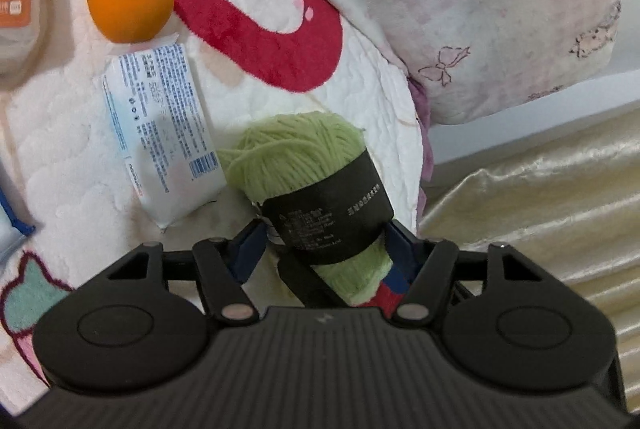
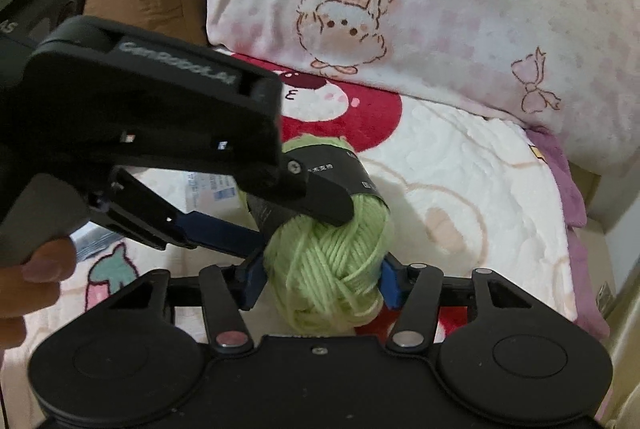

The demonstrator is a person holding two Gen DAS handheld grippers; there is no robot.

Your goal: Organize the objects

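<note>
Yarn ball clamped by L hand-held gripper & R hand-held gripper

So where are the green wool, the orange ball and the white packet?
green wool (image 1: pixel 296 157): left wrist view, bare strands above its black band.
orange ball (image 1: pixel 128 1): left wrist view, its middle.
white packet (image 1: pixel 160 133): left wrist view, printed face.

A plush white quilted blanket with a red cartoon bear face covers the bed. A pale pink pillow printed with cartoon animals and bows (its case slightly rumpled) leans at the back, beside shiny cream satin fabric.
</note>
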